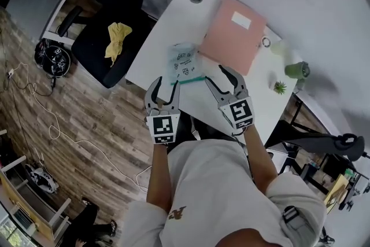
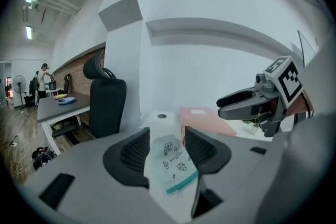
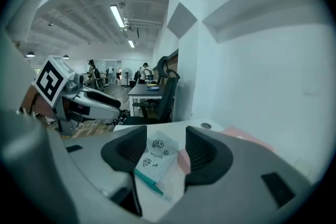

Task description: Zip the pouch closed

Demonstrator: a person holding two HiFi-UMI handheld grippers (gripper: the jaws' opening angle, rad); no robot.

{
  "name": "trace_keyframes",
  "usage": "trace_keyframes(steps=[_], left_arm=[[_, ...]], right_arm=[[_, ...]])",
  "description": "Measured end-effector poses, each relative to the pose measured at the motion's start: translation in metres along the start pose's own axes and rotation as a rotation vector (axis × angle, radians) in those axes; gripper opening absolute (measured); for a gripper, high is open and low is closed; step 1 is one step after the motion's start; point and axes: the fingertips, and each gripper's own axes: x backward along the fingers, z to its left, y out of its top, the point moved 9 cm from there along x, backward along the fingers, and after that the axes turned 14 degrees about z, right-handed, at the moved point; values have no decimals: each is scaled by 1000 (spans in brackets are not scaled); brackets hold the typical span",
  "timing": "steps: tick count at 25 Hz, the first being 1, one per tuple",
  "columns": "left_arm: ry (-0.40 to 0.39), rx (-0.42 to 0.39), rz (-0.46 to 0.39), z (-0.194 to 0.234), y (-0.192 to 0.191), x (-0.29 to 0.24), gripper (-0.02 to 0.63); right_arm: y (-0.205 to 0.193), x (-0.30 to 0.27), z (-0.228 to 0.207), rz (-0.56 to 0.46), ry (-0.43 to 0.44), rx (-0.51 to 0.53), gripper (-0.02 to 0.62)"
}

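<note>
Left gripper [image 1: 165,87] and right gripper [image 1: 215,73] both hang above the near edge of the white table [image 1: 173,14] with jaws standing apart and nothing between the pads. Each gripper view shows the pouch [image 1: 184,62] lying on the tabletop beyond the open jaws, not in them. It sits at about 12 o'clock from the left gripper and 10 o'clock from the right, with its teal zip strip [image 1: 191,79] along the edge nearest the person. Whether that strip is already run shut, and where its slider sits, is too small to tell. The chief risk, as I judge it, is that the pouch looks thin and light on a smooth top. If one gripper tugs at the zip while the other has no firm pinch on the end, the whole pouch would likely skate along instead of closing. It could then slip off the table edge at 7 o'clock, which is close by. Wide pads may also grab both zip and film together and jam the track. A pink folder [image 1: 231,34] lies just beside the pouch at 2 o'clock and could catch its corner. Farther off at 3 o'clock are a small plant [image 1: 280,87] and a green cup [image 1: 296,70]. At 9 o'clock stands a black office chair [image 1: 104,49] with a yellow cloth [image 1: 117,37] on it, over a wood floor with loose cables [image 1: 34,101].
</note>
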Motion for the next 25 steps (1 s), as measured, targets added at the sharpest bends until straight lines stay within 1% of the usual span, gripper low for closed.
trace_keyframes(steps=[2, 6, 8, 10, 12, 14, 17, 18, 21, 25], left_arm=[[18, -8, -58, 3, 17, 11, 224], [51, -42, -163, 8, 47, 33, 252], [58, -50, -209, 10, 58, 42, 269], [61, -37, -241, 9, 64, 48, 289], [58, -31, -254, 9, 66, 51, 298], [52, -54, -252, 10, 66, 52, 299], [45, -9, -276, 12, 69, 55, 299], [42, -9, -280, 13, 70, 56, 299], [36, -47, -287, 19, 74, 56, 299], [25, -38, -321, 27, 86, 57, 299]], right_arm=[[17, 11, 1, -65, -20, -1, 232], [46, 32, 1, -185, -72, -14, 260], [55, 39, 2, -219, -103, -8, 270], [59, 43, 5, -226, -127, -3, 275], [59, 46, 7, -228, -140, -11, 275], [60, 47, 9, -232, -149, -23, 275], [63, 50, 13, -240, -168, -30, 275], [65, 52, 14, -244, -176, -27, 275], [71, 53, 15, -251, -199, -20, 275], [80, 53, 16, -264, -225, -33, 275]])
